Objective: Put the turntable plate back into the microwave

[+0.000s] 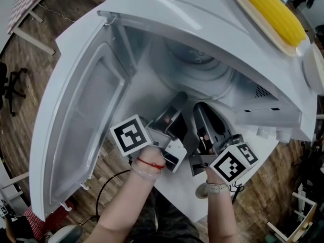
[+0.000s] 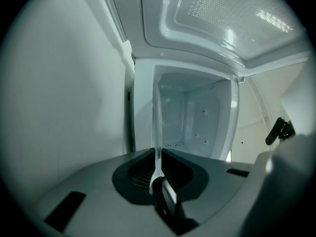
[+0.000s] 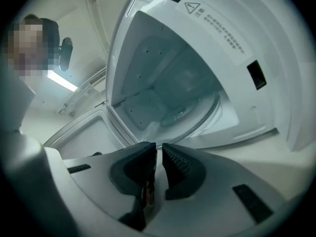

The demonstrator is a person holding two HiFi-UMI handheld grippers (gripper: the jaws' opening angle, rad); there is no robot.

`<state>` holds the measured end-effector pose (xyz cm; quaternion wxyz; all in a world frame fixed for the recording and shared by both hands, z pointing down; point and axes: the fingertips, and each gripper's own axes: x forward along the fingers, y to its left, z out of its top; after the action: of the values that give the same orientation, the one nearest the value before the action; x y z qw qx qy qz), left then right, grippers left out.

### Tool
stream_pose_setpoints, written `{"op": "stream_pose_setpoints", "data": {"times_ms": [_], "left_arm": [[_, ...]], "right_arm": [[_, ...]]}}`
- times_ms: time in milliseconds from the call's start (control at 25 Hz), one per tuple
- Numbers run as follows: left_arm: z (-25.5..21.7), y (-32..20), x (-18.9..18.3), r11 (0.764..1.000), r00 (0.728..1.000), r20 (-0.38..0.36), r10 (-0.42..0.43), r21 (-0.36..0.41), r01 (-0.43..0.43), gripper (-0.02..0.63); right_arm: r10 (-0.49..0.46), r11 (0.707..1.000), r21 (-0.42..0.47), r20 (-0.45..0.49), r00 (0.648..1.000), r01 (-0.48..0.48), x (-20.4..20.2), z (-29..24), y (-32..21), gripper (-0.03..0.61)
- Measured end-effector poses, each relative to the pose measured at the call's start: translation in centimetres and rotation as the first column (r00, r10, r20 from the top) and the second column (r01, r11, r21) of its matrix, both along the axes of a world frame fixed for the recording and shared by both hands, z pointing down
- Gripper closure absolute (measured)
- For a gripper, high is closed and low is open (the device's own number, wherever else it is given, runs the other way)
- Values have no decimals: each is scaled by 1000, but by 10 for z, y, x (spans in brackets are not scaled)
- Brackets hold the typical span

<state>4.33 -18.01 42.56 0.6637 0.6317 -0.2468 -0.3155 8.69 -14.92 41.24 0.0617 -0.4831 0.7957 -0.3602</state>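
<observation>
Turntable plate (image 1: 198,69) held at the microwave (image 1: 182,14) mouth
My left gripper (image 1: 177,104) and right gripper (image 1: 201,114) each have fingers (image 3: 178,168) closed on its near rim; I'd keep it level, clear of the door (image 1: 86,115), and centre it before releasing.

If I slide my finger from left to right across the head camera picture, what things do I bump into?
Open microwave door → left gripper → right gripper → yellow corn cob. Both grippers pinch the glass turntable plate, which overlaps them, so it has no place in the order.
</observation>
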Motion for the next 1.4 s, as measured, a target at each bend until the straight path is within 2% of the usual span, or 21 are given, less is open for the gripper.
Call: {"op": "stream_pose_setpoints", "data": {"times_ms": [160, 440, 640, 840, 1400], "left_arm": [[-5, -6, -3, 1000, 1000, -6, -13, 22, 13, 569], [-7, -7, 6, 999, 1000, 5, 24, 31, -24, 569], [0, -4, 11, 997, 995, 78, 65, 33, -68, 569], [6, -5, 13, 992, 980, 171, 104, 58, -115, 568], [6, -3, 35, 980, 973, 145, 177, 63, -188, 568]], "right_arm": [[-13, 1000, 16, -51, 999, 14, -3, 1, -3, 522], [-4, 1000, 28, -85, 996, 6, -2, 1, -9, 523], [-6, 999, 38, -131, 991, 11, -3, 2, -10, 526], [7, 999, 41, -132, 991, -2, 0, 3, -10, 531], [39, 998, 52, -144, 989, -31, 11, 2, -7, 532]]}}
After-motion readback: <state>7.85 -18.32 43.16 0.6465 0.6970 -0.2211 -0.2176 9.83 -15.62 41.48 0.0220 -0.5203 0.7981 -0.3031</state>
